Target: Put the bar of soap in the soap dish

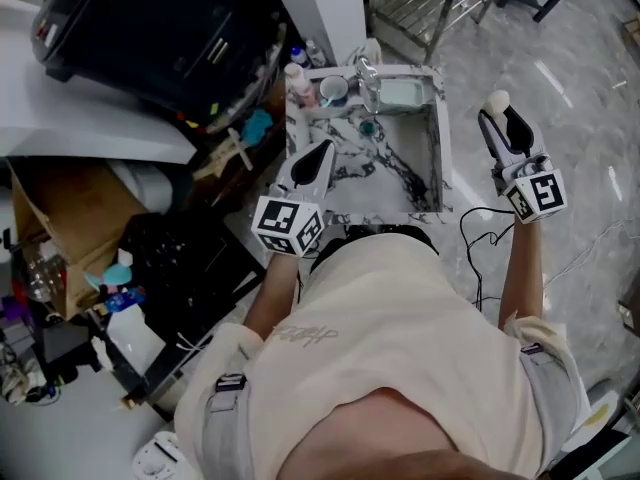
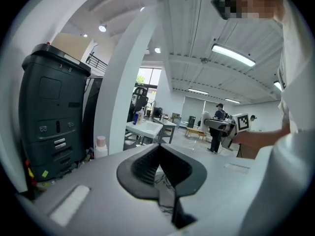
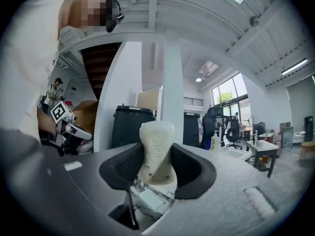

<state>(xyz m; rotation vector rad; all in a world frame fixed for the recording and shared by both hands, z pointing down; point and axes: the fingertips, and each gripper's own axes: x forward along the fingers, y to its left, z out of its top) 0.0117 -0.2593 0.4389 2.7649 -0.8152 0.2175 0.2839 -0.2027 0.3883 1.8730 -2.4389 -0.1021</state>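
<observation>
Clamped in my right gripper (image 1: 503, 120) is the bar of soap (image 3: 156, 149), pale and upright between the pads. I hold it out past the right side of the sink (image 1: 442, 158), above the grey stone floor (image 1: 590, 108). My left gripper (image 1: 318, 158) has its jaws pressed together on nothing, over the sink's near left corner. Along the sink's back edge sit the pale green soap dish (image 1: 402, 95), the tap (image 1: 368, 80) just left of it, then a cup (image 1: 334, 89) and a bottle (image 1: 298, 80). Left of the sink crowd a black bin (image 1: 150, 28) and a cardboard box (image 1: 60, 218). My own torso hides the sink's near edge.
</observation>
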